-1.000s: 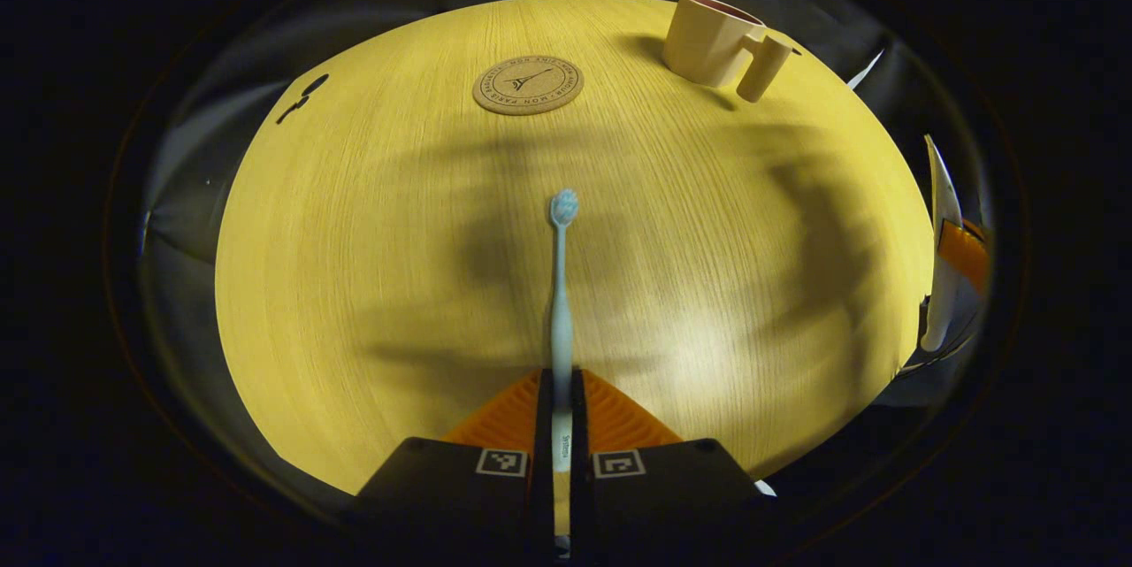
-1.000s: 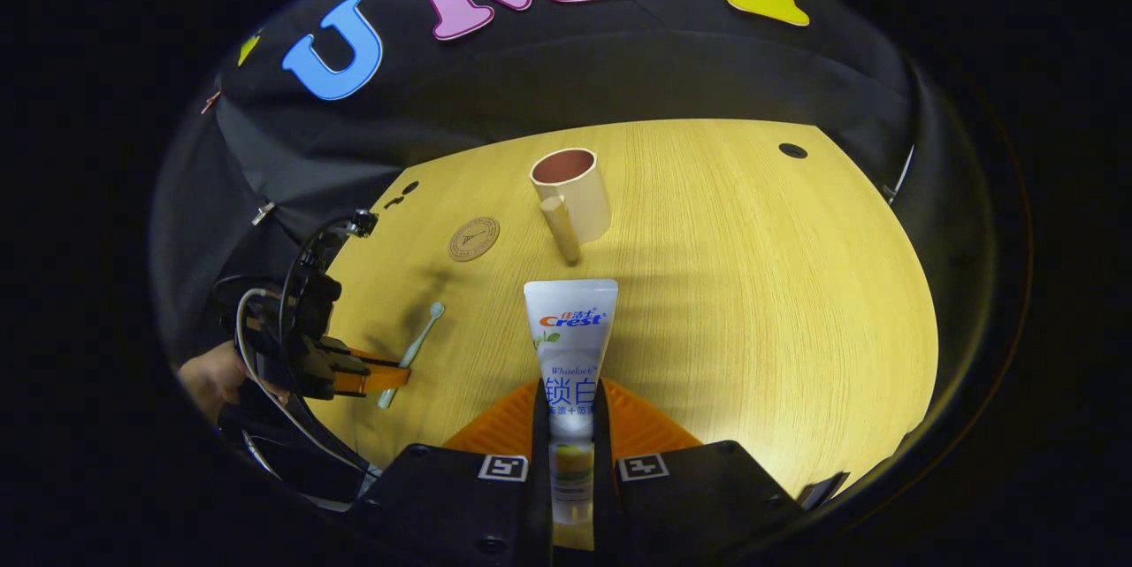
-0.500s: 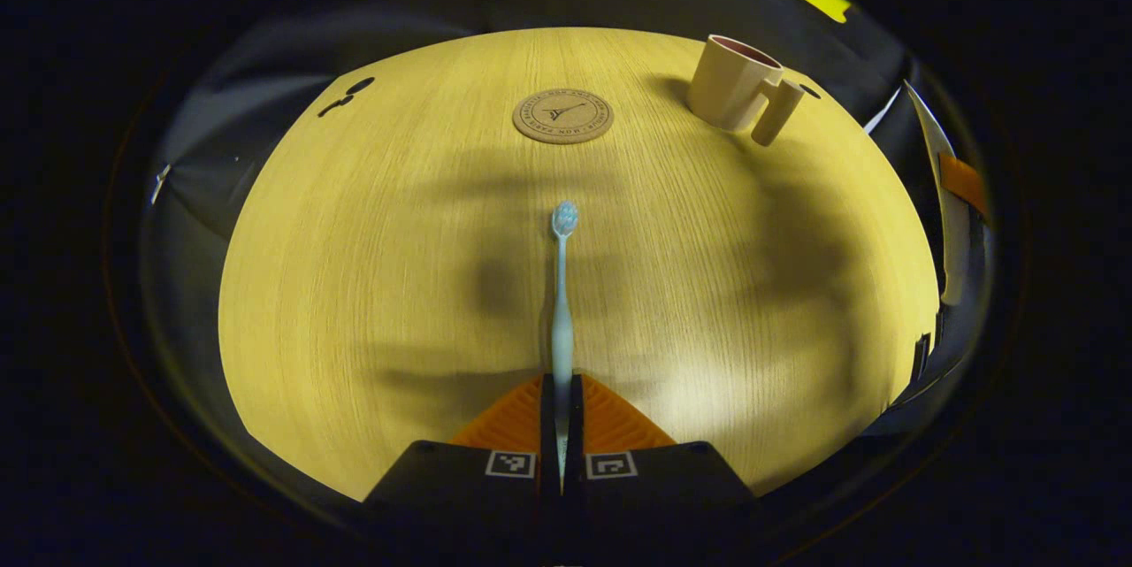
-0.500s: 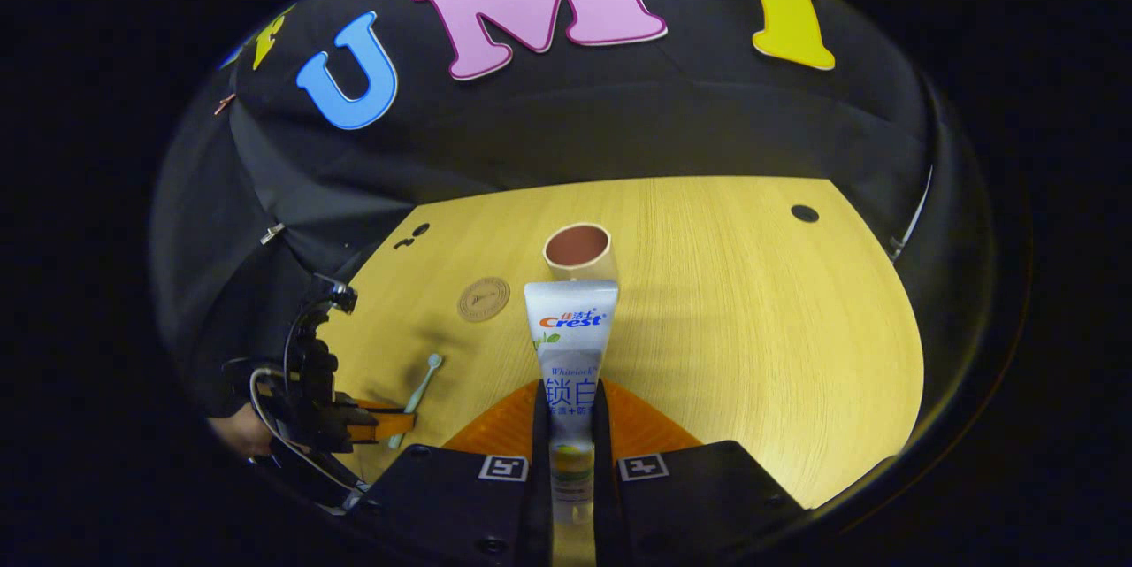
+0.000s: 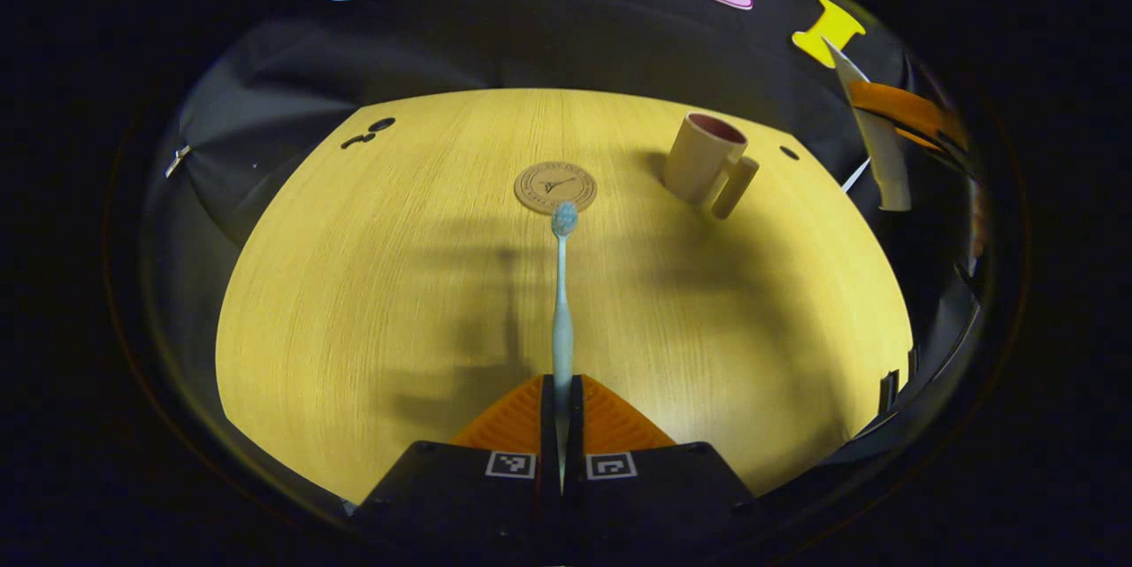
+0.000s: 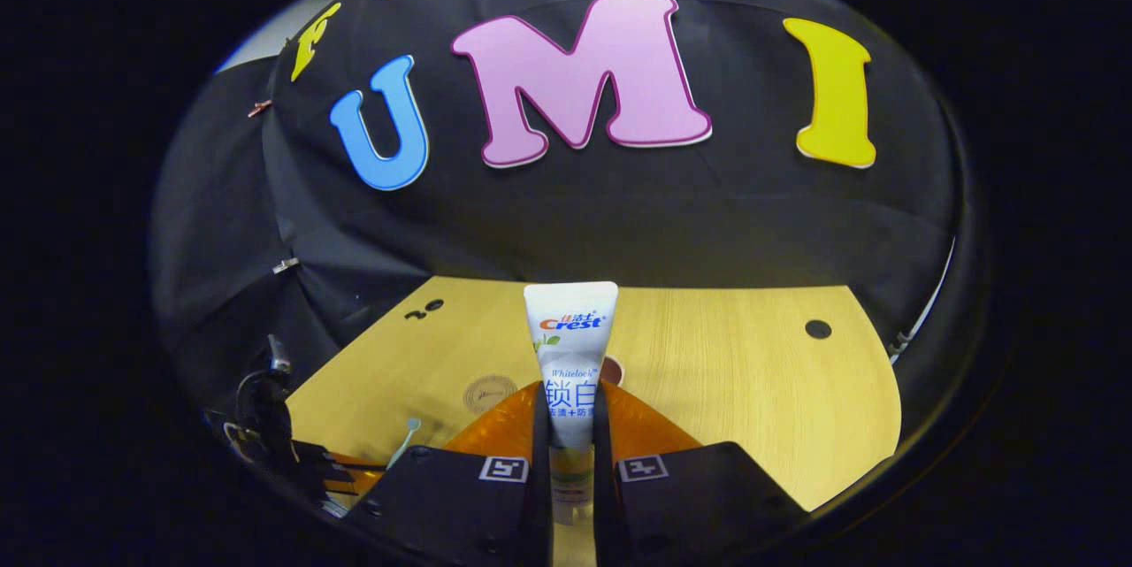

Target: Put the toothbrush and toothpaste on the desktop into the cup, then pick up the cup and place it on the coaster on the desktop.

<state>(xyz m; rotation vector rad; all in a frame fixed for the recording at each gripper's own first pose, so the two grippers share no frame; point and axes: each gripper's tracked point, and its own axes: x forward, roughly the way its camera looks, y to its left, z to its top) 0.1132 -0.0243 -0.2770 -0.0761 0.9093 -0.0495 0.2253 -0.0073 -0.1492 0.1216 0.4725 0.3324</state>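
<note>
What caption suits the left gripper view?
Left claw holds toothbrush above table, coaster and cup ahead.

From the left gripper view we look forward and down over most of the desktop (image 5: 371, 284) from its near edge, with the booth wall (image 5: 531, 27) across the top. From the right gripper view we face the wall (image 6: 619, 222) almost level, catching only the far desktop (image 6: 734, 372). Both share the coaster (image 5: 555, 187) (image 6: 489, 392) and that far edge.
</note>
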